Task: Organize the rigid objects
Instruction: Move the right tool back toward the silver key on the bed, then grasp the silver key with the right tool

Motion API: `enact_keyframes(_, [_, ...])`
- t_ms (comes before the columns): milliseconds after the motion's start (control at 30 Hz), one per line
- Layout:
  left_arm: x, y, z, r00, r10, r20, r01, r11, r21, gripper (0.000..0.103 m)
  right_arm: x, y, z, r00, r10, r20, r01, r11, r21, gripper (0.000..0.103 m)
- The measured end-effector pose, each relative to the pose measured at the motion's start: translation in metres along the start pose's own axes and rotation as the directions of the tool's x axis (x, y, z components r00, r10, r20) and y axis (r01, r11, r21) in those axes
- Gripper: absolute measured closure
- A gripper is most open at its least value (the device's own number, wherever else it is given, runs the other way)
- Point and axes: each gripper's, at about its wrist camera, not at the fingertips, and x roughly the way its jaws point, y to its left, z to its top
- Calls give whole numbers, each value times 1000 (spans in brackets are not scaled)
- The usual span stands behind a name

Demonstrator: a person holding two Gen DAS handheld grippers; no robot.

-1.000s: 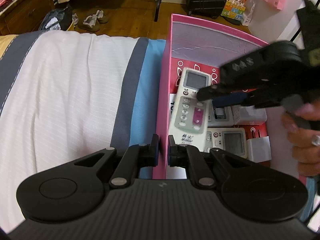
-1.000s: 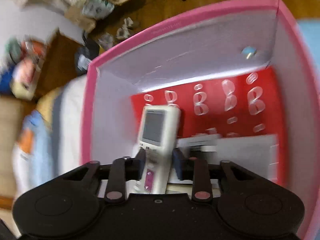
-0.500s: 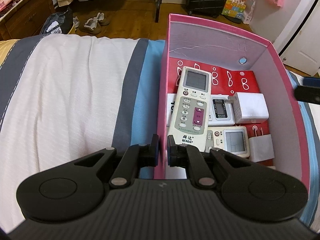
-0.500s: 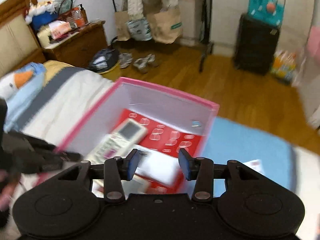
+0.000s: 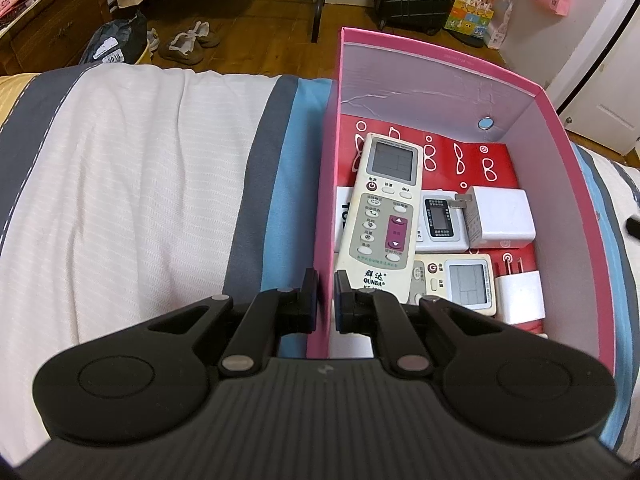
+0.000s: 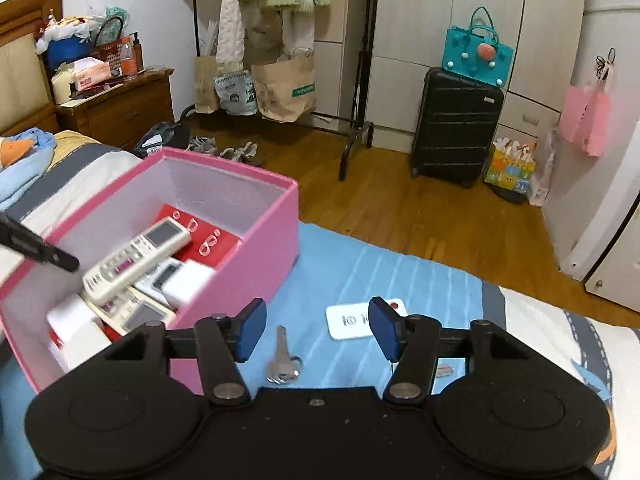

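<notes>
A pink box (image 5: 326, 216) stands on the bed. My left gripper (image 5: 325, 300) is shut on its near left wall. Inside lie a long white remote (image 5: 382, 216), two smaller remotes (image 5: 440, 222), a white charger (image 5: 500, 220) and a white plug (image 5: 520, 292). The box also shows in the right wrist view (image 6: 260, 264) at the left. My right gripper (image 6: 316, 328) is open and empty, above the blue bedsheet to the right of the box. A silver key (image 6: 282, 360) lies under it, and a flat white device (image 6: 360, 322) lies just beyond.
The bed has a white, grey and blue striped cover (image 5: 140, 184). Beyond the bed's edge is a wooden floor (image 6: 420, 216) with a black suitcase (image 6: 456, 124), a clothes rack (image 6: 356, 136), bags and shoes. A wooden nightstand (image 6: 120, 108) stands at the left.
My right gripper let go of the long white remote in the box, opened, and pulled back to the right over the blue sheet. My left gripper has stayed on the box wall.
</notes>
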Motion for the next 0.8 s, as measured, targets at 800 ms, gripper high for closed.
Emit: enact_keyframes(800, [0, 5, 4, 1000, -28, 2, 28, 1000, -14, 96, 78, 7, -27, 983, 106, -153, -116, 991, -60, 79])
